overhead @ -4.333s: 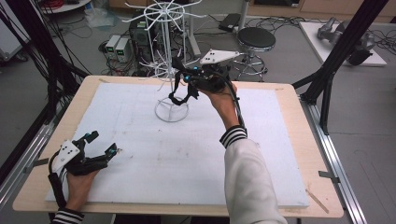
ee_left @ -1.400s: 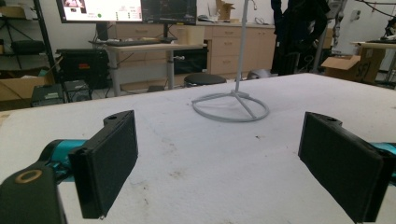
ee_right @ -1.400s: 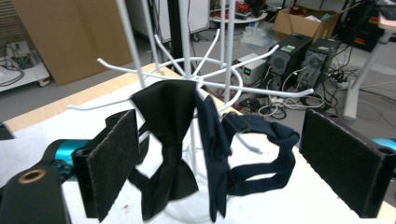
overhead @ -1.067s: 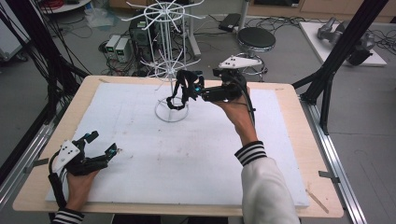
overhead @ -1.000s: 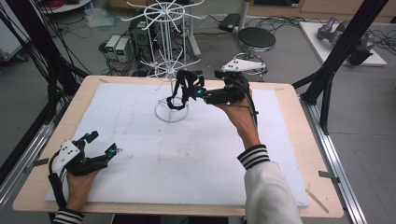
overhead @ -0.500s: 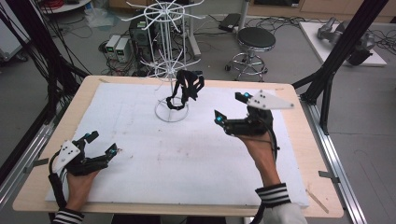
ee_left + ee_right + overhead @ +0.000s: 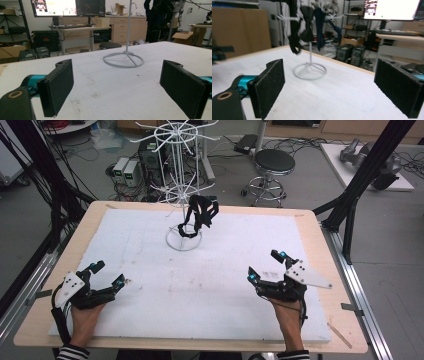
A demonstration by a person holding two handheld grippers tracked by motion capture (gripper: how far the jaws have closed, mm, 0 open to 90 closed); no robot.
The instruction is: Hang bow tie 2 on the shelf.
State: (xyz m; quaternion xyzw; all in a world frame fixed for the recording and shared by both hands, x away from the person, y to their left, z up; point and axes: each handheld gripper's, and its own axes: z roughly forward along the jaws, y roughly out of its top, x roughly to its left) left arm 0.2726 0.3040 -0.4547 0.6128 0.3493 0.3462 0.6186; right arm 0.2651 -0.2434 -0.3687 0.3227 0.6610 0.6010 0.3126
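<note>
While both hands sit low at the near edge of the table (image 7: 310, 227), I log the scene as follows. Item one: left gripper (image 7: 107, 276), jaws spread wide with nothing between them, lying on the white mat (image 7: 150, 265) at the near left corner; I judge this a parked pose, out of the way. Item two: right gripper (image 7: 263, 265), jaws likewise apart and empty, at the near right, aimed toward the stand. Item three: white wire display stand (image 7: 177, 180), ring base on the mat at the far centre, well apart from both grippers. Item four: black strappy garment (image 7: 200, 212) draped from one of the stand's lower hooks, its tail dangling over the ring base; probably hung there for display. Unclear: what the garment is exactly, since the right gripper view is blurred and the left gripper view cuts off its lower part; which hook carries it I cannot tell.
</note>
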